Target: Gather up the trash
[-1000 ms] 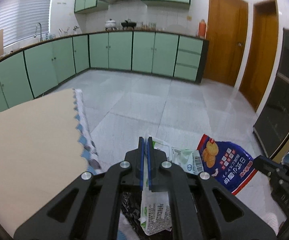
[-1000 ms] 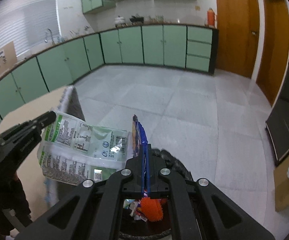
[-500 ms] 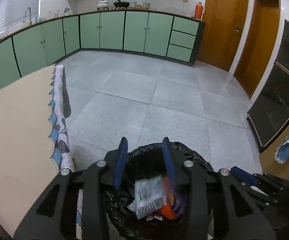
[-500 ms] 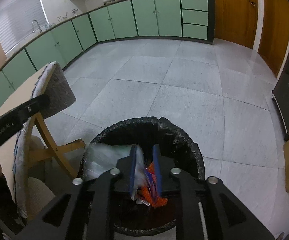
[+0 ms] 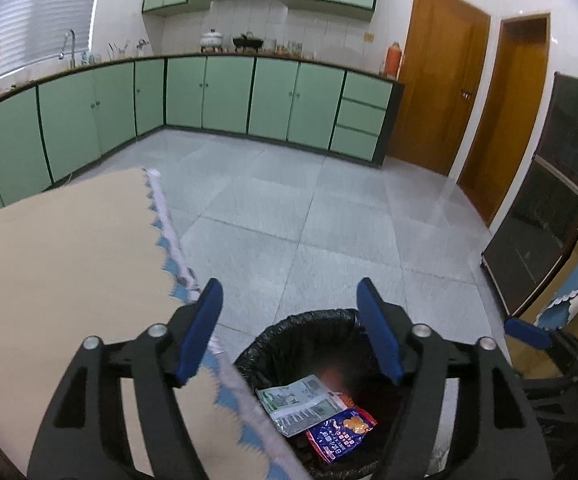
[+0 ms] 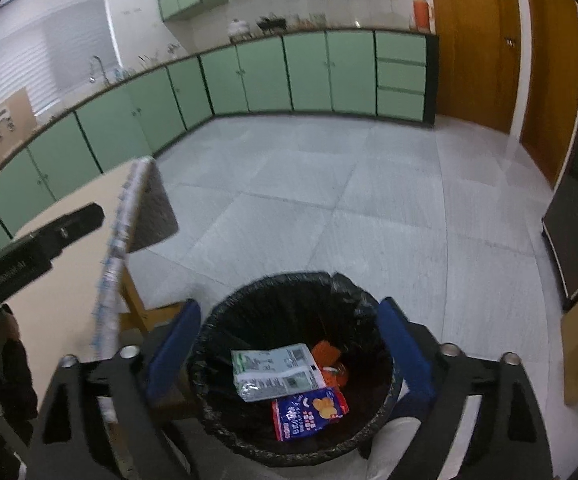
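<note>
Low in the right wrist frame, the white-green wrapper (image 6: 275,372) and blue snack bag (image 6: 311,412) lie inside the black-lined bin (image 6: 289,292). They look light, crinkly and slippery, best pinched at an edge. Left gripper (image 5: 291,330) and right gripper (image 6: 289,344) are opening, nothing between them.

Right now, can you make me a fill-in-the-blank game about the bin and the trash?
1. The bin is lined with a ____ bag.
2. The blue snack packet lies ____ the bin.
3. The green-and-white wrapper lies beside the ____ snack packet.
4. The right gripper is opening, with ____ between its fingers.

Missing words: black; inside; blue; nothing
</note>
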Action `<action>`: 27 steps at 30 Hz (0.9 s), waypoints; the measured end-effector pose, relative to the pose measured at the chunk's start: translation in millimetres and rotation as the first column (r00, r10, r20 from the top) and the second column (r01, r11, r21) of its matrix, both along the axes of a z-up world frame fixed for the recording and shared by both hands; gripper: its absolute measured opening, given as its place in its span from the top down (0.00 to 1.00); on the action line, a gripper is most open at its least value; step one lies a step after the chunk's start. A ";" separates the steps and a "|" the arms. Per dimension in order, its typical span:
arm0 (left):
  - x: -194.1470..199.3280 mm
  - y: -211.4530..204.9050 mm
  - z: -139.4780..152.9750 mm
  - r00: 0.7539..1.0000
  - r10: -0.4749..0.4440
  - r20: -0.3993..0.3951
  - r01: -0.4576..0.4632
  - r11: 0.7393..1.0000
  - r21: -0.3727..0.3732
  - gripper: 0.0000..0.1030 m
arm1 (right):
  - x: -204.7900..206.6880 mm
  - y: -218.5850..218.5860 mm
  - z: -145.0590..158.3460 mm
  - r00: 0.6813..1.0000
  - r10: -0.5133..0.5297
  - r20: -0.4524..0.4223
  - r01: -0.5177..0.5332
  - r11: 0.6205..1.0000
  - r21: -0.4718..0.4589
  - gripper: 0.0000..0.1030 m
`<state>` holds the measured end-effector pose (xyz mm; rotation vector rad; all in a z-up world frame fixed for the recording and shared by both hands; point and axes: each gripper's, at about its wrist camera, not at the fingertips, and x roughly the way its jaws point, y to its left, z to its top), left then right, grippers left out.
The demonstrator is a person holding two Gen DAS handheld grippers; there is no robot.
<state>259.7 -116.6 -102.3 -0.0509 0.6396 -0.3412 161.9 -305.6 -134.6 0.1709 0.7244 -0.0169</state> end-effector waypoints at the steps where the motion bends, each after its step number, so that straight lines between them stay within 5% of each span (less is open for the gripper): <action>1: -9.4 7.9 6.7 1.000 0.003 0.016 -0.003 1.000 -0.006 0.28 | -8.2 4.0 10.2 1.000 0.009 0.021 -0.009 1.000 0.006 0.10; 11: -79.0 45.6 45.4 0.995 0.019 0.100 -0.018 1.000 -0.014 0.13 | -69.6 42.2 68.6 0.987 0.076 0.140 -0.080 0.996 0.024 0.06; 27: -162.9 80.7 85.2 0.976 0.044 0.211 -0.044 0.999 -0.004 0.13 | -137.6 84.4 110.7 0.966 0.123 0.227 -0.120 0.992 -0.026 0.06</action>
